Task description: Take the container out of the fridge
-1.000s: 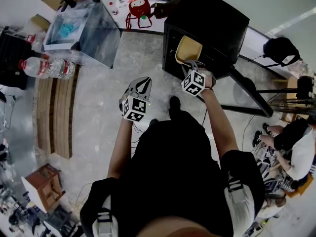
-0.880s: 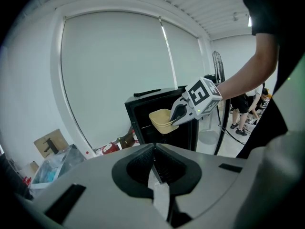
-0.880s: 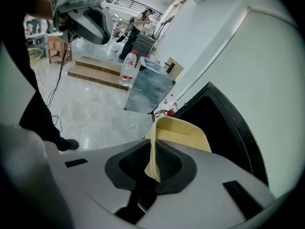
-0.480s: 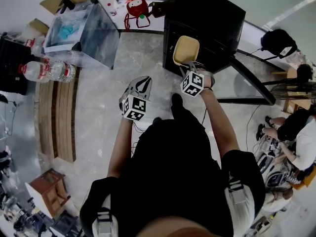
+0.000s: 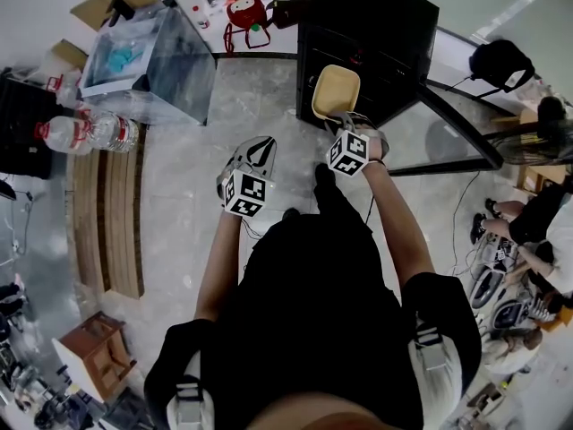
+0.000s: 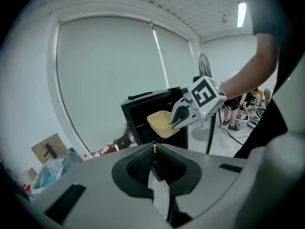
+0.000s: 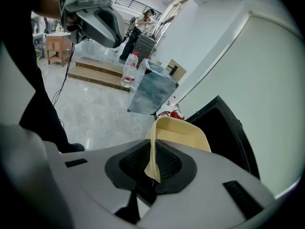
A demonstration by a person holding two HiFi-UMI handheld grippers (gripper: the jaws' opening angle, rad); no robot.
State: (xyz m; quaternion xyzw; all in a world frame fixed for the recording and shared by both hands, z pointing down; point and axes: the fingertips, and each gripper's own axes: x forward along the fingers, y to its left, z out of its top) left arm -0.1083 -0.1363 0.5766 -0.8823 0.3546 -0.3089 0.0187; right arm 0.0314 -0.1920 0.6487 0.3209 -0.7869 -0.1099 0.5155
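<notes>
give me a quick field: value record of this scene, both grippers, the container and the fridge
container: beige, nothing seen inside, held at the fridge's open front
fridge: black, front open, on the floor
right hand-held gripper: jaws shut on the container's near rim
left hand-held gripper: jaws together, nothing between them, held apart from the fridge
floor: grey
water bottles: lying at the person's left, away from the fridge

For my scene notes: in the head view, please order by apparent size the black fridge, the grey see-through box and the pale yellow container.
1. black fridge
2. grey see-through box, somewhat smaller
3. pale yellow container, clearly smallest
</notes>
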